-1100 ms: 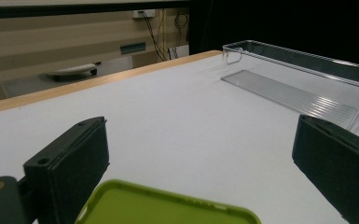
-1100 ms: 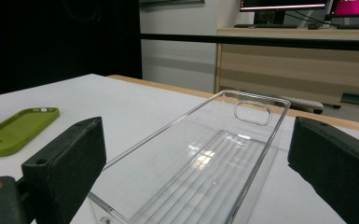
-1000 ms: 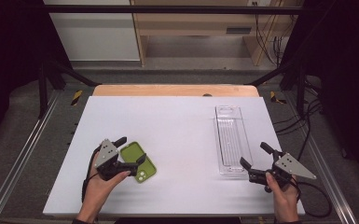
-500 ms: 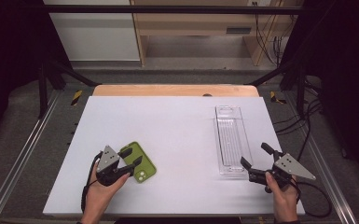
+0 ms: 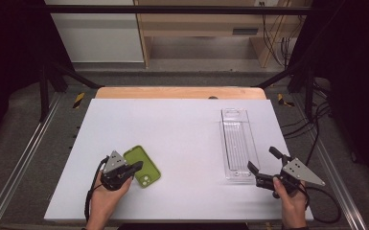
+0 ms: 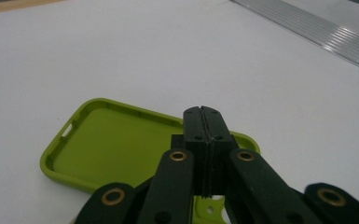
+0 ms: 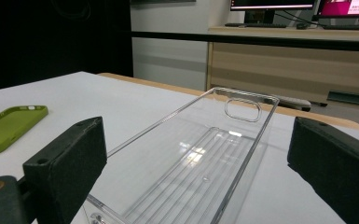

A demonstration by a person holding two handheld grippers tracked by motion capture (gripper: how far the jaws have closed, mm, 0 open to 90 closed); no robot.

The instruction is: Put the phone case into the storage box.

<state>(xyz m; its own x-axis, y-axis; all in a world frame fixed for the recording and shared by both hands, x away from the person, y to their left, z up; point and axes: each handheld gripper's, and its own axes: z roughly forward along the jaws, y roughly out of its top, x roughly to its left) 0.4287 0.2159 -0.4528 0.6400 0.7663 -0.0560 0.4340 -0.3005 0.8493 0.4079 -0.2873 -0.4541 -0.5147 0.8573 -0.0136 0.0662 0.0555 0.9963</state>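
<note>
A lime-green phone case (image 5: 144,163) lies open side up on the white table (image 5: 182,129), at the near left. My left gripper (image 5: 138,166) is over its near end with both jaws pressed together; in the left gripper view the gripper (image 6: 203,111) shows nothing between its jaws above the case (image 6: 107,140). A clear plastic tray (image 5: 237,141) lies lengthwise at the right. My right gripper (image 5: 261,158) is open at the tray's near end. In the right gripper view the gripper (image 7: 203,158) has its jaws spread to either side of the tray (image 7: 191,109).
The green case (image 7: 9,123) lies far off to the left in the right gripper view. A wooden strip (image 5: 179,92) borders the table's far edge, and metal rails (image 5: 24,158) run along both sides. Cables (image 5: 311,139) hang off at the right.
My left gripper's jaws, spread over the green case a second ago, have shut, and the hand has drawn back slightly toward the near edge. The right gripper has stayed put.
</note>
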